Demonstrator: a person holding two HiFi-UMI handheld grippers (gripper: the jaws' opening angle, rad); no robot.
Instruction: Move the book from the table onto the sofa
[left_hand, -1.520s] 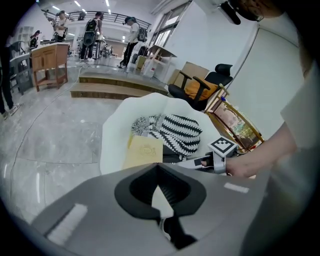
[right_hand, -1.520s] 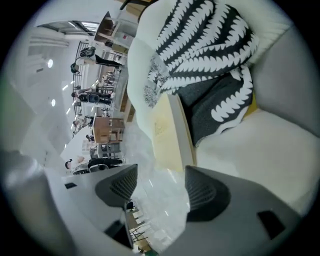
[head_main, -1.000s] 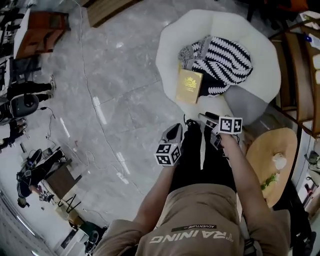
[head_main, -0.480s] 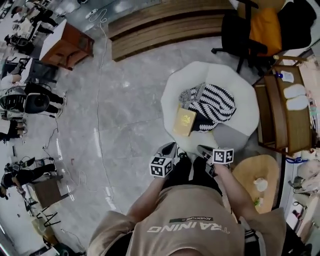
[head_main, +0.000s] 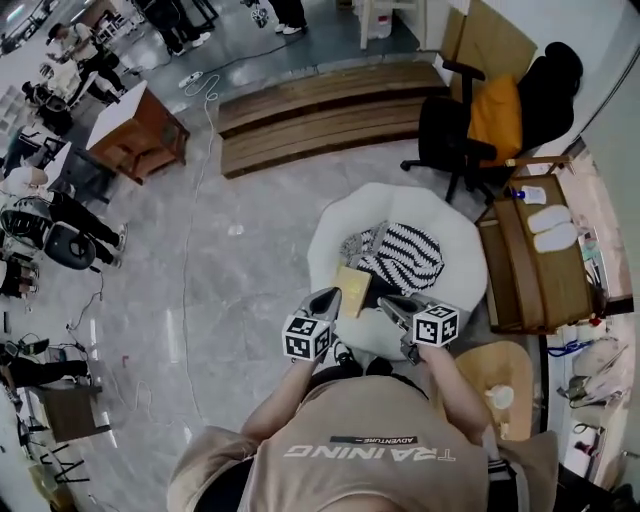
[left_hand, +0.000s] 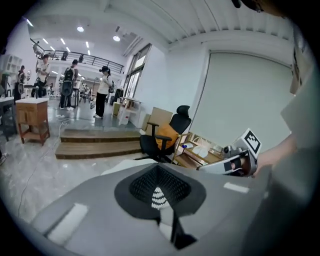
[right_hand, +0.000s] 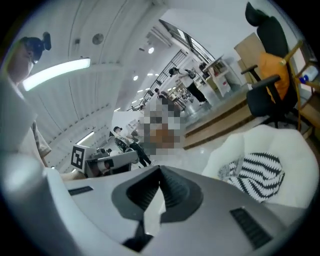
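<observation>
The tan book (head_main: 352, 290) lies on the front left of the white round sofa (head_main: 460, 240), next to a black-and-white striped cushion (head_main: 400, 255). Both grippers are held up in front of the person's chest, just short of the sofa's near edge and apart from the book. My left gripper (head_main: 328, 297) (left_hand: 157, 192) is shut and holds nothing. My right gripper (head_main: 386, 303) (right_hand: 160, 187) is also shut and empty. In the right gripper view the sofa (right_hand: 280, 145) and the cushion (right_hand: 255, 172) show, while the book is hidden behind the gripper's body.
A round wooden table (head_main: 500, 375) stands at my right. Beyond the sofa are a black office chair with an orange cushion (head_main: 480, 120) and a low wooden shelf (head_main: 535, 260). Wooden steps (head_main: 310, 115), a brown cabinet (head_main: 140, 125) and several people lie farther left.
The head view has risen and taken in more of the room. Both grippers have lifted and drawn back from the book, which stays on the sofa.
</observation>
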